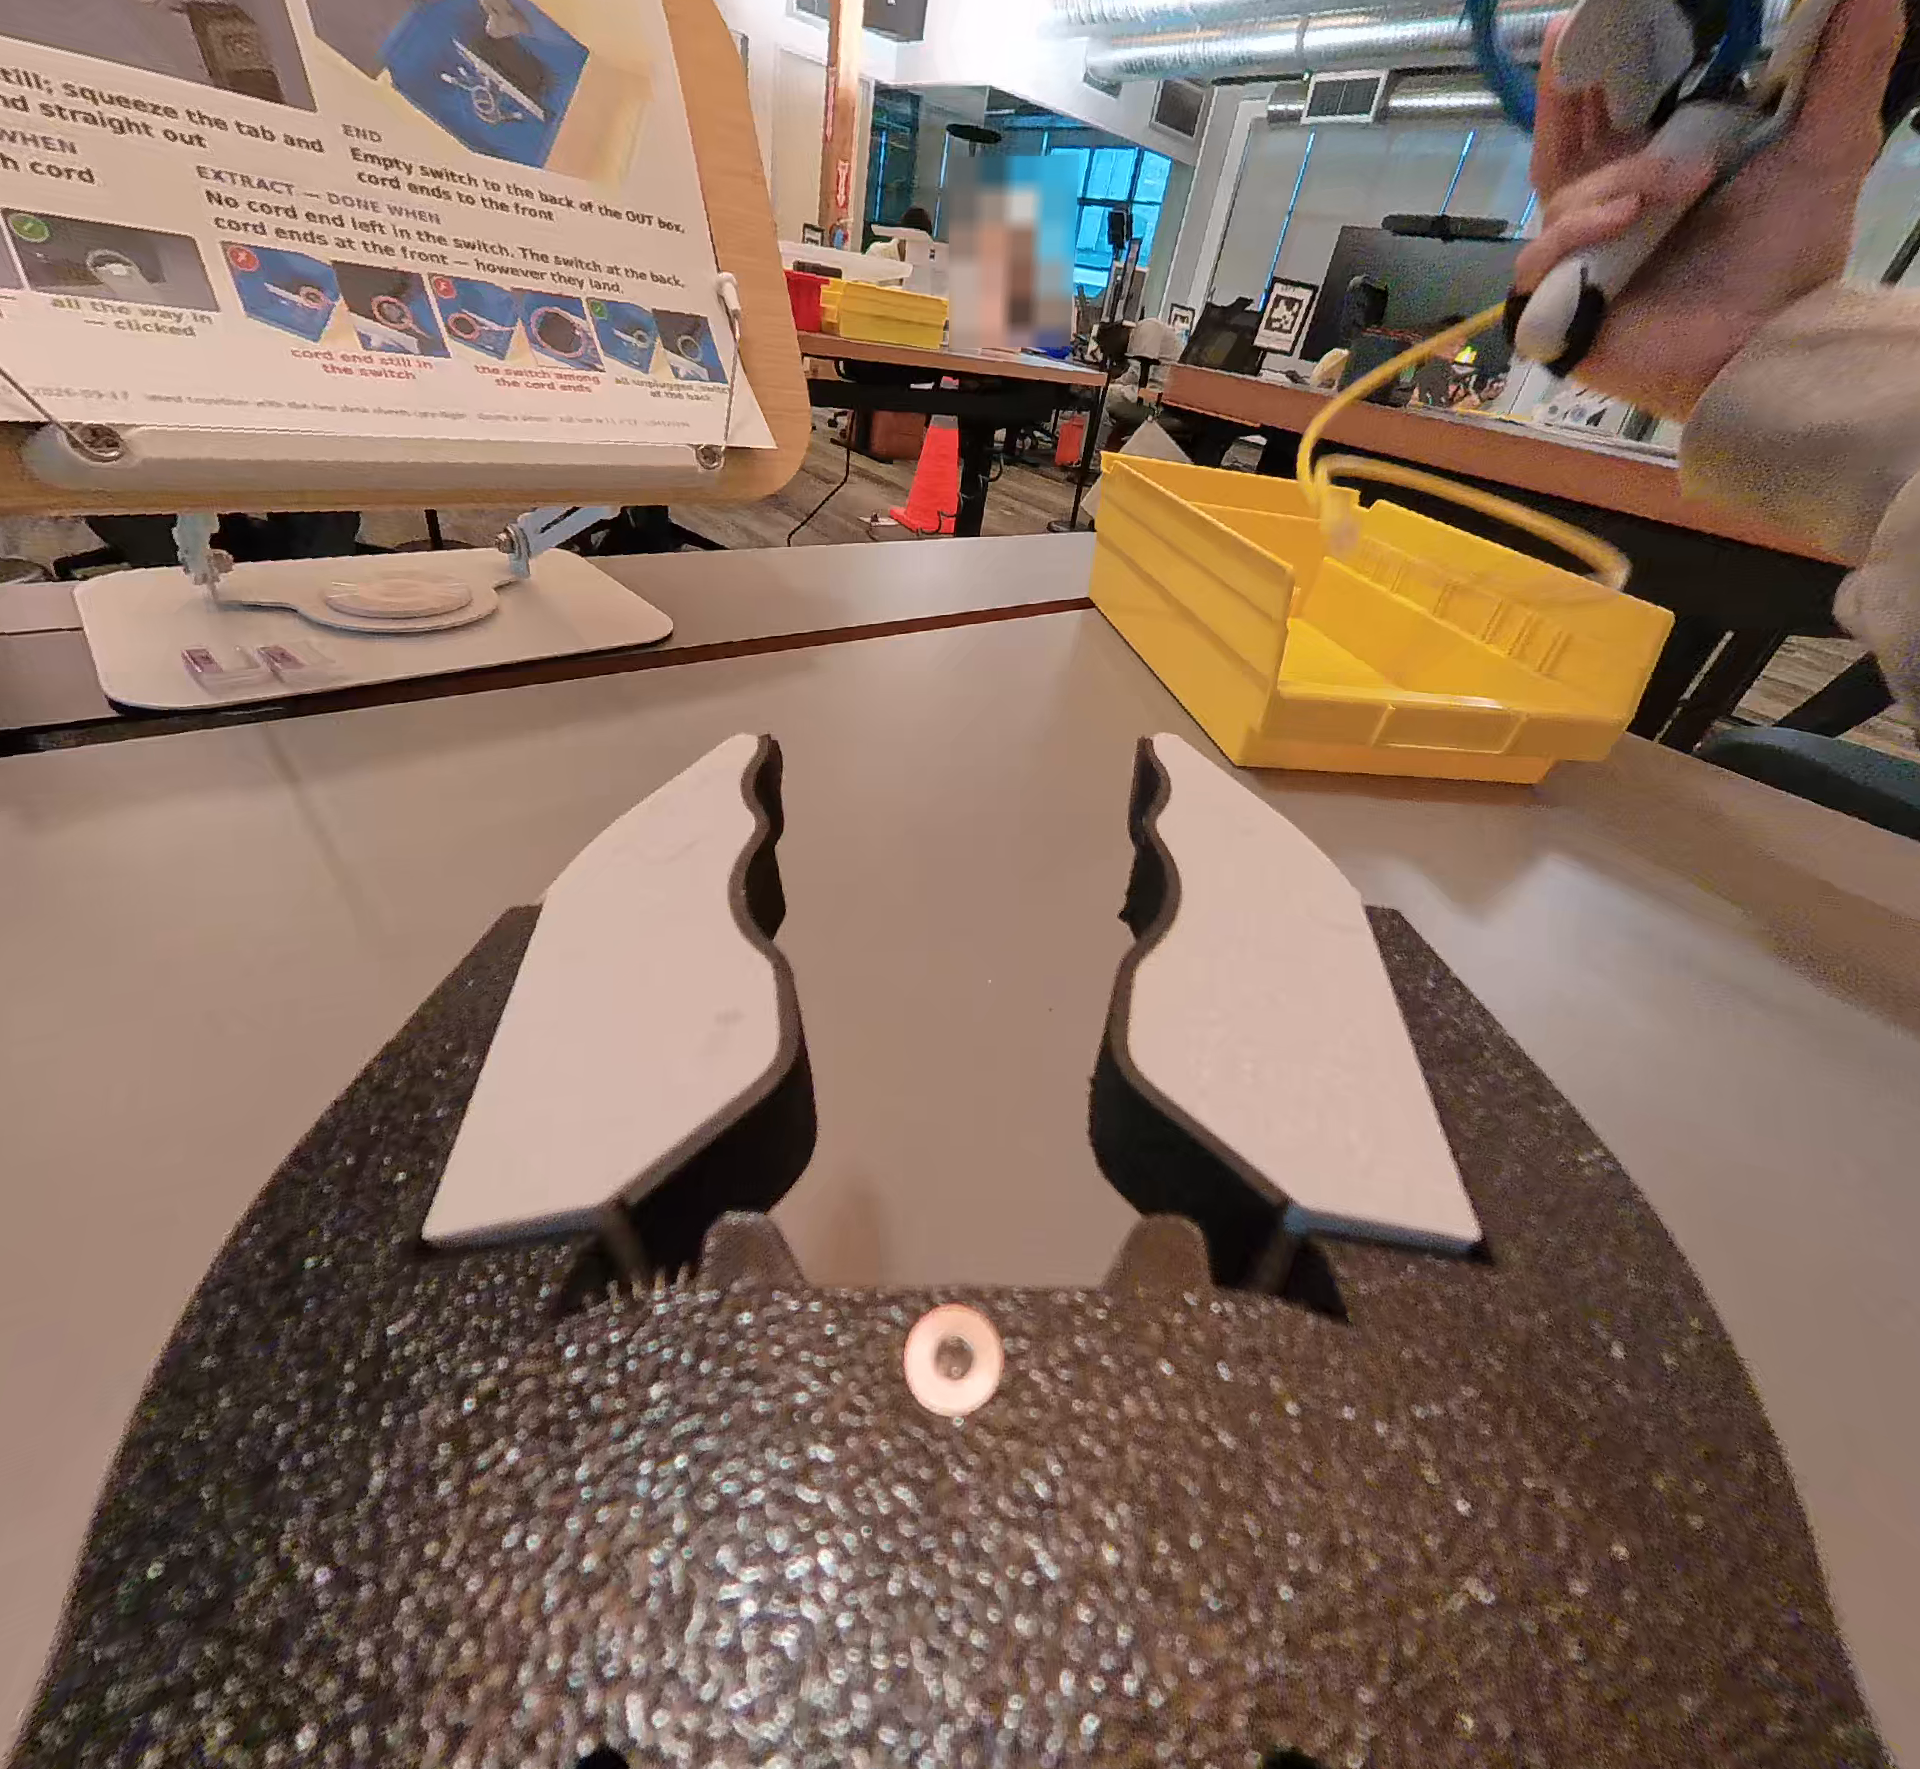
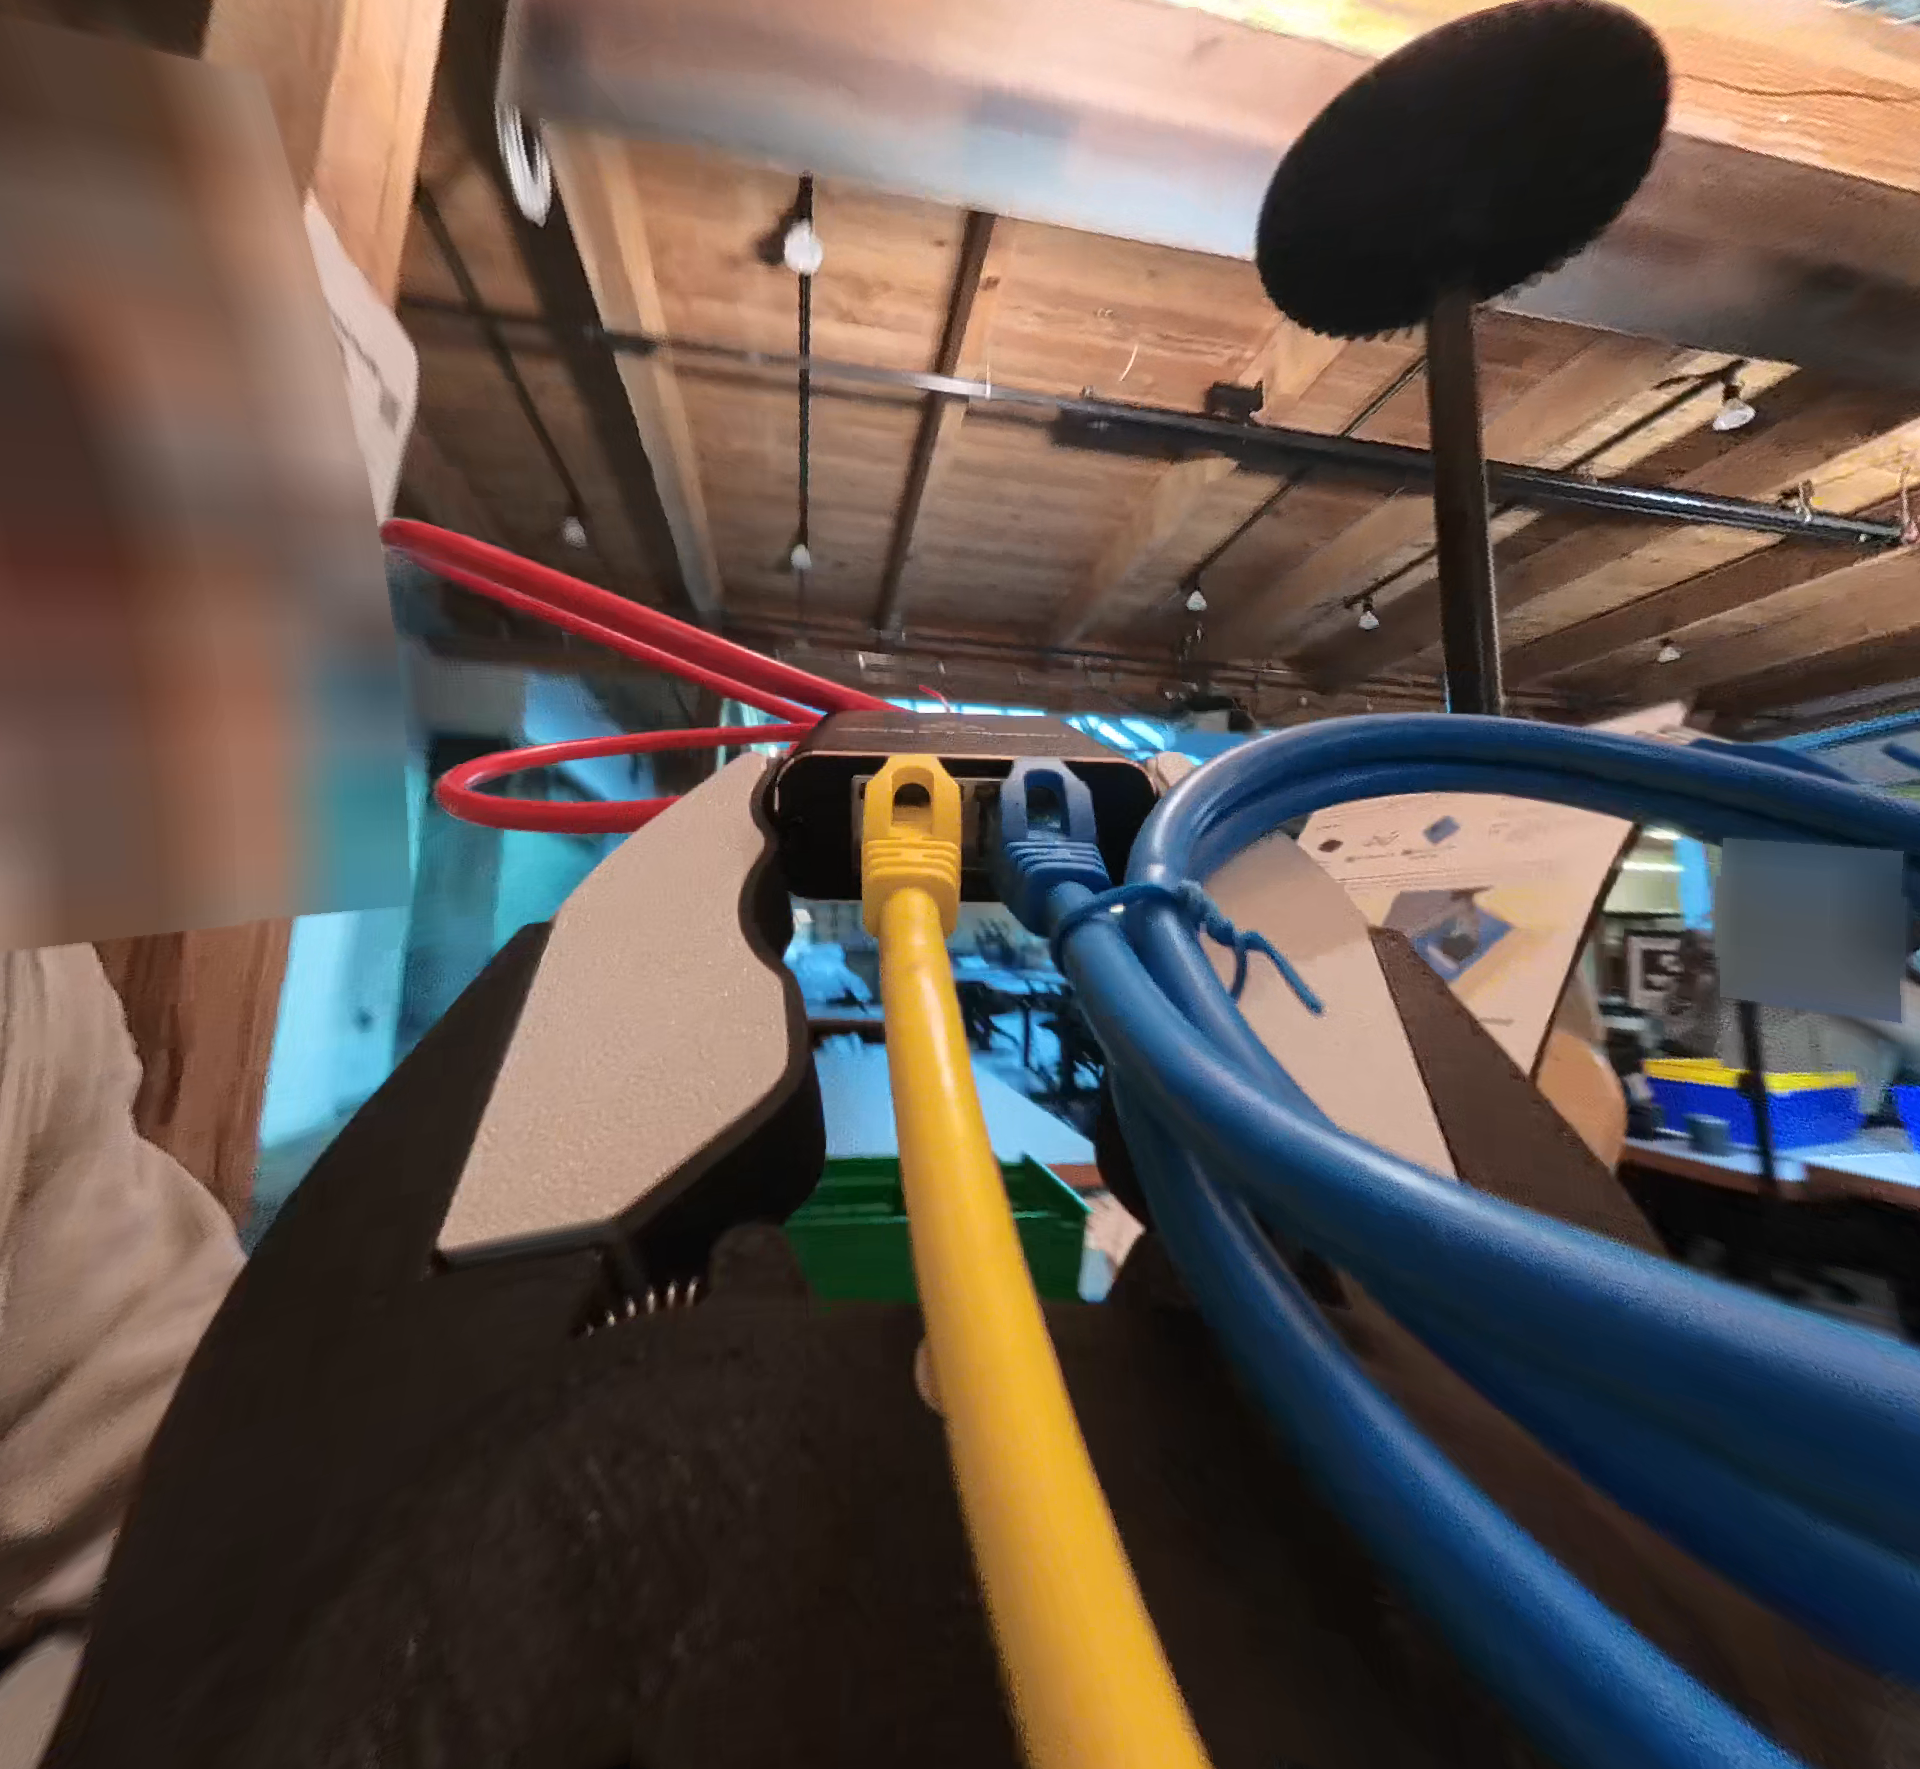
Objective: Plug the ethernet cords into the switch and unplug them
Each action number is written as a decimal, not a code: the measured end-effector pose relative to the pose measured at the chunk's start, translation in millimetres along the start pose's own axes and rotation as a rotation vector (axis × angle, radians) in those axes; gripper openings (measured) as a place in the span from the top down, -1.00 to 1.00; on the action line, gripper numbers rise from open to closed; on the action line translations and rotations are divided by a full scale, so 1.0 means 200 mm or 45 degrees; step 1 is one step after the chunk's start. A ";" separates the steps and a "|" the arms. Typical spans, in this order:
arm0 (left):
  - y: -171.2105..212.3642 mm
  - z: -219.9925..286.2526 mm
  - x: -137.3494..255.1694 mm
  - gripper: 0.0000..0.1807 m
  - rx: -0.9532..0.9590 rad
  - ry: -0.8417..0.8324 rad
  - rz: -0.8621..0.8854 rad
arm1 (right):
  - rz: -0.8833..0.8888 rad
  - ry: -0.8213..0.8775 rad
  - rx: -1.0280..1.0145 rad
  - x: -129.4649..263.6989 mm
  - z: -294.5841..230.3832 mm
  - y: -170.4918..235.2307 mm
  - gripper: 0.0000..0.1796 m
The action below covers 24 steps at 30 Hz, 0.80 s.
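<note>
My right gripper [image 2: 964, 784] points up toward the ceiling and is shut on a small black switch [image 2: 966, 743], gripping it by its two ends. A yellow cord [image 2: 914, 846] and a blue cord [image 2: 1044, 836] are plugged into its front ports. The blue cord's coil [image 2: 1455, 992] drapes over the right finger. A red cord [image 2: 623, 680] loops out behind the switch. In the left wrist view a hand [image 1: 1621, 202] holds that gripper high at the right, and the yellow cord's free end [image 1: 1340, 524] dangles over a yellow bin [image 1: 1195, 576]. My left gripper [image 1: 956, 753] is open and empty, low over the grey table [image 1: 520, 815].
An instruction sheet on a wooden stand [image 1: 343, 161] stands at the back left, with its white base [image 1: 364, 618] on the table. A seam [image 1: 727, 649] crosses the table behind my left gripper. A green bin [image 2: 935, 1231] lies below the right gripper. A black disc on a pole [image 2: 1455, 161] stands nearby. Left tips to right tips: about 40 cm.
</note>
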<state>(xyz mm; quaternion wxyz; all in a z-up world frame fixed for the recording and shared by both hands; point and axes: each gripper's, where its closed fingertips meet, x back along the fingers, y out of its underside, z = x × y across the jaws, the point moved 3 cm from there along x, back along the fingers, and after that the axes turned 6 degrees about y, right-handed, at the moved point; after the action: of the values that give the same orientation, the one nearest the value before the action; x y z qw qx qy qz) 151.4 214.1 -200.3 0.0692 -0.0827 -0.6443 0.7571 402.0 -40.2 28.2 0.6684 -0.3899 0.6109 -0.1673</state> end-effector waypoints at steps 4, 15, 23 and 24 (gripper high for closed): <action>0.00 -0.01 0.00 0.31 0.016 0.000 0.002 | 0.180 0.095 -0.171 0.19 0.13 0.05 0.29; -0.01 -0.02 0.01 0.33 0.053 0.017 0.030 | -0.049 0.308 -0.798 0.47 0.48 0.33 0.29; 0.00 -0.01 0.00 0.33 0.049 0.026 0.018 | -0.972 0.453 -1.072 0.55 0.38 0.55 0.28; 0.00 -0.01 0.00 0.33 0.042 0.030 0.015 | -1.086 0.437 -1.079 0.56 0.36 0.55 0.29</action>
<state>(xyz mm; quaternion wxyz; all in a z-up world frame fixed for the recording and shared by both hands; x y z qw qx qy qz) 151.2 216.2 -199.9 0.0738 -0.0942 -0.6305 0.7669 464.5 -24.4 -131.9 0.2223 -0.7984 0.5134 -0.2228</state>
